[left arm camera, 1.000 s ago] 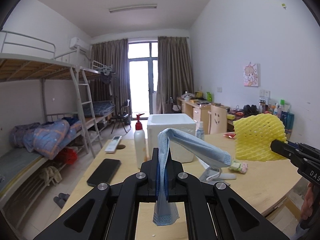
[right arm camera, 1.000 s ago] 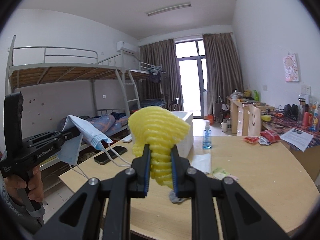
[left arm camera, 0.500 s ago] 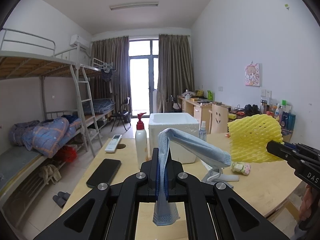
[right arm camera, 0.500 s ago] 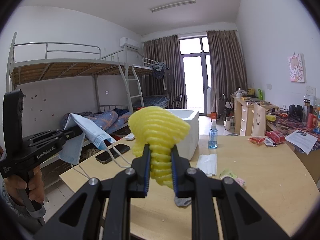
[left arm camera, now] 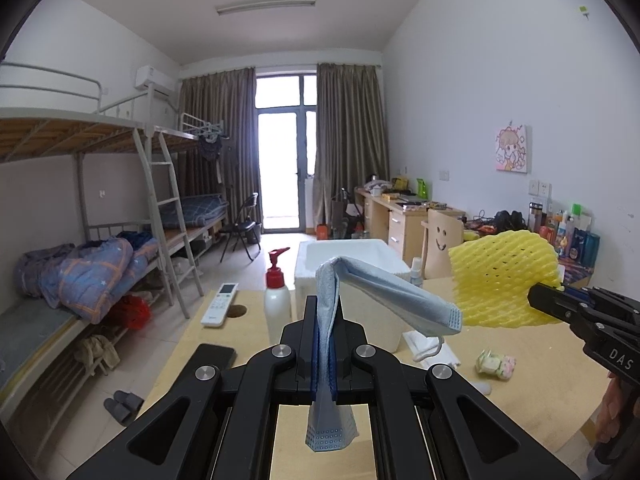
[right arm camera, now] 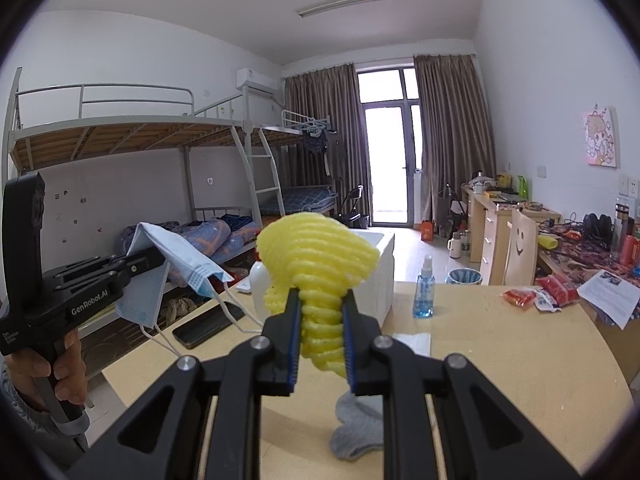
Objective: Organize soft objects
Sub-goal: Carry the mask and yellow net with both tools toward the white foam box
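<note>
Both hand-held grippers nearer white box, left pinching mask, right pinching yellow foam net

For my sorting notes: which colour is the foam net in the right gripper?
Yellow foam net; the right wrist view shows it best.

Both claws, the left claw and the right claw, are matte black linkages with round silver screw heads and blue ribbed pads on the fingers, the left handle printed "GenRobot.AI" in white, the right marked "DAS", and a grey knit sleeve cuffs one wrist.
</note>
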`<state>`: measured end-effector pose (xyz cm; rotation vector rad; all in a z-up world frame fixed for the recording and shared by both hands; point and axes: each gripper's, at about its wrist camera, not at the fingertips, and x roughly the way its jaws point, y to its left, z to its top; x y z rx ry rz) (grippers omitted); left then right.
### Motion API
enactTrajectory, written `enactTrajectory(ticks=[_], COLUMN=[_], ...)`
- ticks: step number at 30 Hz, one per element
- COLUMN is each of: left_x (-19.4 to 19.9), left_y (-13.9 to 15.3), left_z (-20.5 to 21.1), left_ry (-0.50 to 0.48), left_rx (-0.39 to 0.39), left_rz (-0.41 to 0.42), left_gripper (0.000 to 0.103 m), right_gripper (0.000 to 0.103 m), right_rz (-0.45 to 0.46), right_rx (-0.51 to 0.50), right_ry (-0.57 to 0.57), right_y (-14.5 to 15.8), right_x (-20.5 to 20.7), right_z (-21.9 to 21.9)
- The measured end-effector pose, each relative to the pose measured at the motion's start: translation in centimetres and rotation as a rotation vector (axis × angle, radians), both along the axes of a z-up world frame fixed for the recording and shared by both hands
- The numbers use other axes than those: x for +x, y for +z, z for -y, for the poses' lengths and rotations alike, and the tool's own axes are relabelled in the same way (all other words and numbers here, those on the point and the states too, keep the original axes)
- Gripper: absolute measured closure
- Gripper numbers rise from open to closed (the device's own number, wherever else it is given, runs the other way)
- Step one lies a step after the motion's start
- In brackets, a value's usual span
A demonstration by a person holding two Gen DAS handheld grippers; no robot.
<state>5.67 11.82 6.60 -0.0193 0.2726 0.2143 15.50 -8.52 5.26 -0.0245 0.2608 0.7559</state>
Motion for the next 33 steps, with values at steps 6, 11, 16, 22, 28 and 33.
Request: enactTrajectory(ticks=[6,11,16,22,28,33], left_x=[2.2,3.8,5.8,7.8,10.2,12.3], left_y=[1.0,1.6,2.3,3.1,3.7,3.8], left_z=[-0.4,-0.5,-0.9,-1.1,-1.8,-2.0], left_ry=[0.003,-0.008,-0.01,-0.014,-0.001,0.009], left_rx=[-0.001,0.003,0.0,0.01,0.01,0.007], left_rz=[-0.005,-0.015,-0.023,-0.023,-0.021,-0.036], left_gripper=[0.099,0.099,0.099,0.099,0.099,0.099], right_gripper=[0.081,0.081,0.081,0.081,0.081,0.081], right_rz=[-0.005,-0.008,-0.024,-0.028,-0.035,-0.028], right_rx=[-0.007,-0.022,-0.029,-0.038,-0.061,-0.08], right_ry=[-0.011,-0.022,-0.02,-0.033,-0.042,-0.048], right_y=[0.7,1.2,1.8,2.4,2.9,3.4], right_x=[1.6,2.6,3.9,5.7,7.9,9.2], right_z=[-0.6,-1.1,-2.0,-2.9,-4.0,-4.7])
